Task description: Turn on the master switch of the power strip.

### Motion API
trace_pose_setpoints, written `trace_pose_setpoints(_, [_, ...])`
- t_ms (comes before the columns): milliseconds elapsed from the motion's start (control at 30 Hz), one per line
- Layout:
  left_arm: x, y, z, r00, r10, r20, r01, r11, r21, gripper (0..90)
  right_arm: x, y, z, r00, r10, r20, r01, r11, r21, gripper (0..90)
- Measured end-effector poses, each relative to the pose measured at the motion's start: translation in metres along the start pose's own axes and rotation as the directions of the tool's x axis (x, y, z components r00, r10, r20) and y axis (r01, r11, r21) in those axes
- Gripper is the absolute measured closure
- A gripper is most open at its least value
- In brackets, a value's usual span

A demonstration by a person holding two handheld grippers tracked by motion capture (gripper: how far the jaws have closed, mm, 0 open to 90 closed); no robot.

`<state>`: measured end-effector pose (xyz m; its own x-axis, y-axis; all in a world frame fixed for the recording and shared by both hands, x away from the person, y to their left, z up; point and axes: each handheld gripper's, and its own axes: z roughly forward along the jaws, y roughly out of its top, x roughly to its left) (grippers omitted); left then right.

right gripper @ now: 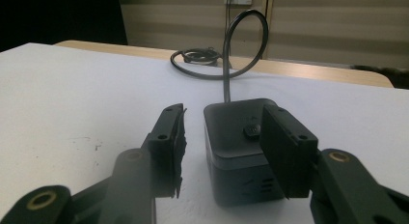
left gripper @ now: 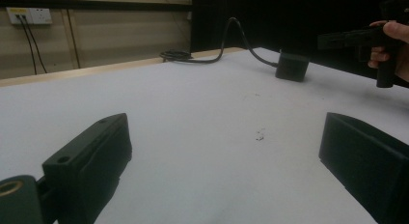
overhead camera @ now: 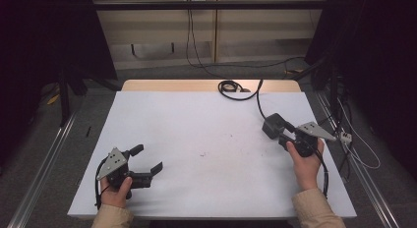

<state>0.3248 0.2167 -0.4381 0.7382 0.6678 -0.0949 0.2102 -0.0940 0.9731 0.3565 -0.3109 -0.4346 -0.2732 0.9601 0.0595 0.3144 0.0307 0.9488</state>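
Fingers (right gripper: pixel 166 137) of the right gripper (right gripper: pixel 222 147) are standing apart around a dark, boxy, matte block (right gripper: pixel 238 151), one to each side of it, not quite pressing it. That block is sitting on the white table (overhead camera: pixel 206 139), right of centre, trailing a black cable (overhead camera: pixel 236 88) coiled at the far wooden edge. Left gripper (overhead camera: pixel 147 161) is hovering near the front left corner, fingers (left gripper: pixel 91 161) spread wide.

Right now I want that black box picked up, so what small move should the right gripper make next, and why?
Probably ease the right gripper slightly forward, then close. Its jaws stand open either side of the black box, one apparently overlapping its corner, neither clearly pressing it.
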Motion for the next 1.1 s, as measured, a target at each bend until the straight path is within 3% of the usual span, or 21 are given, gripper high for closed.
trace_pose_setpoints(433, [0.0004, -0.0007, 0.0003, 1.0, -0.001, 0.0, 0.001, 1.0, 0.002, 3.9, -0.0021, 0.0037, 0.0033, 0.9999, -0.001, -0.012, 0.001, 1.0, 0.012, 61.3])
trace_pose_setpoints(1100, [-0.0003, -0.0011, 0.001, 1.0, -0.007, 0.0, 0.007, 1.0, -0.001, 3.9, -0.0063, 0.007, 0.0064, 1.0, -0.004, 0.0, 0.004, 1.0, 0.023, 66.3])
